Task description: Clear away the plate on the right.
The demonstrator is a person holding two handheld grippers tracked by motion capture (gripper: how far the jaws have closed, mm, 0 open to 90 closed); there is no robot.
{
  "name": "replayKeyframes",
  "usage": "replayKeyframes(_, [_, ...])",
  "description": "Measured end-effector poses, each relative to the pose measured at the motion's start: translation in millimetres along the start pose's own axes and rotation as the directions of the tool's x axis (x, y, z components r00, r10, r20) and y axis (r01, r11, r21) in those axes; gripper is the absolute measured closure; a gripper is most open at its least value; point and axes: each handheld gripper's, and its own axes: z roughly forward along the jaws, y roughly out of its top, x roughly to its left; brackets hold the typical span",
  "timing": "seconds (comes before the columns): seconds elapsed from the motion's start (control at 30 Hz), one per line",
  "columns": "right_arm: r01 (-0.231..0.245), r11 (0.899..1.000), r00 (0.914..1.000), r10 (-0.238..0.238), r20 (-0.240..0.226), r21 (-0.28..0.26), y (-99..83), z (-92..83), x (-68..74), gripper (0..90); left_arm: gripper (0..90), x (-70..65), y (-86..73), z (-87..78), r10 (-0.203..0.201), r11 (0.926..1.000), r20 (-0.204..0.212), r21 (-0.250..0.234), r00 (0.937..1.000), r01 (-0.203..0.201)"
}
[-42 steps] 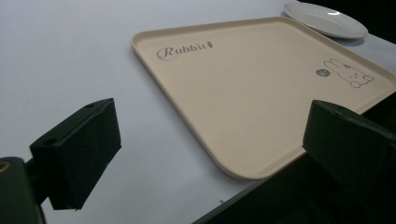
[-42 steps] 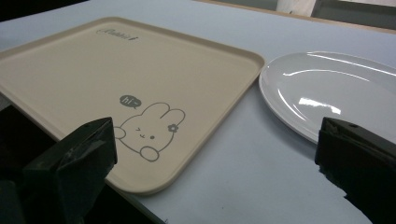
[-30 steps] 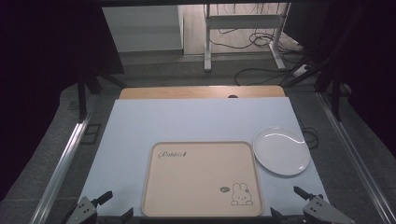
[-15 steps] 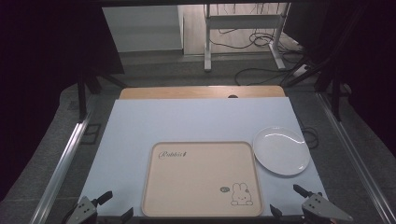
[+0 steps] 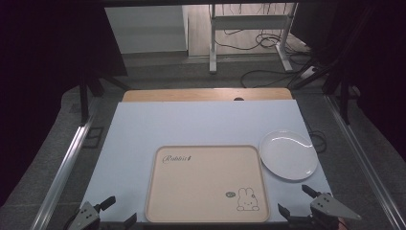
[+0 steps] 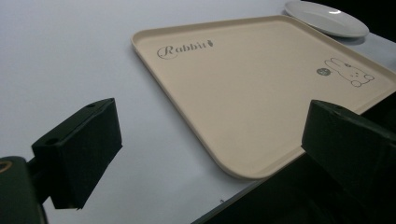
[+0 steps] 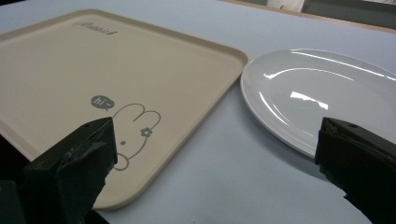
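A beige tray [image 5: 201,184] with a rabbit drawing and the word "Rabbit" lies at the table's near edge; it is empty. A white plate [image 5: 287,154] sits just right of it, also empty. My left gripper [image 5: 118,212] hovers open at the tray's near left corner, nothing between its jaws. My right gripper [image 5: 293,201] is open at the tray's near right corner, below the plate. In the left gripper view the tray [image 6: 261,88] lies ahead, the plate [image 6: 327,17] beyond. In the right gripper view the tray [image 7: 93,79] is left, the plate [image 7: 317,93] right.
The table has a pale blue mat [image 5: 201,124] and a wooden strip [image 5: 206,94] at its far edge. Metal rails [image 5: 62,163] run along both sides. Cables and a desk frame [image 5: 249,28] lie on the floor beyond.
My right gripper has shifted slightly. The tray, the plate and the left gripper stay where they were.
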Motion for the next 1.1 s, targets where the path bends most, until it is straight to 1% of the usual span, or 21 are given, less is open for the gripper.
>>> replayKeyframes(0.07, [0.012, 1.000, 0.9999, -0.012, 0.006, 0.006, 0.3, 1.8, -1.0, 0.0, 4.3, 0.0, 0.0, 0.1, 0.000, 1.0000, 0.000, 0.000, 1.0000, 0.000])
replayKeyframes(0.17, [0.013, 1.000, 0.9999, -0.013, -0.002, 0.012, 0.3, 4.6, -2.2, 0.0, 4.3, -0.1, 0.0, 0.2, 0.001, 1.0000, 0.000, 0.001, 1.0000, -0.001])
replayKeyframes(0.23, [0.026, 1.000, 0.9995, -0.026, -0.019, 0.016, 0.5, 7.9, -4.5, 1.5, 4.3, -0.1, 0.0, 0.1, 0.000, 1.0000, 0.000, 0.001, 1.0000, 0.000])
replayKeyframes(0.37, [0.030, 0.999, 0.9989, -0.030, -0.036, 0.012, 0.7, 11.1, -6.3, 1.8, 4.3, -0.2, 0.1, 0.3, 0.001, 1.0000, 0.000, 0.003, 1.0000, -0.001])
replayKeyframes(0.4, [0.028, 1.000, 0.9985, -0.027, -0.048, 0.001, 1.1, 13.2, -7.0, 1.9, 4.3, -0.2, 0.2, 0.4, 0.001, 1.0000, 0.000, 0.004, 1.0000, -0.001])
replayKeyframes(0.53, [0.037, 0.999, 0.9983, -0.037, -0.044, -0.008, 2.2, 15.3, -7.5, 2.0, 4.3, 0.0, 0.2, 0.5, 0.001, 1.0000, 0.000, 0.004, 1.0000, -0.001])
replayKeyframes(0.73, [0.044, 0.999, 0.9982, -0.043, -0.041, 0.026, 5.1, 22.4, -8.0, 2.5, 4.3, -0.1, 0.2, 0.6, 0.000, 1.0000, 0.000, 0.004, 1.0000, 0.000])
replayKeyframes(0.97, [0.054, 0.996, 0.9986, -0.054, -0.005, 0.066, 5.2, 33.8, -7.6, 0.3, 4.4, 0.0, 0.2, 0.6, 0.000, 1.0000, 0.000, 0.005, 1.0000, 0.000])
replayKeyframes(1.03, [0.060, 0.996, 0.9982, -0.060, -0.005, 0.068, 5.3, 35.4, -8.5, 0.0, 4.3, 0.0, 0.2, 0.6, 0.000, 1.0000, 0.000, 0.005, 1.0000, 0.000])
replayKeyframes(1.1, [0.057, 0.996, 0.9984, -0.057, 0.000, 0.067, 5.5, 36.4, -8.9, 0.0, 4.4, -0.1, 0.2, 0.7, 0.000, 1.0000, 0.000, 0.005, 1.0000, 0.000])
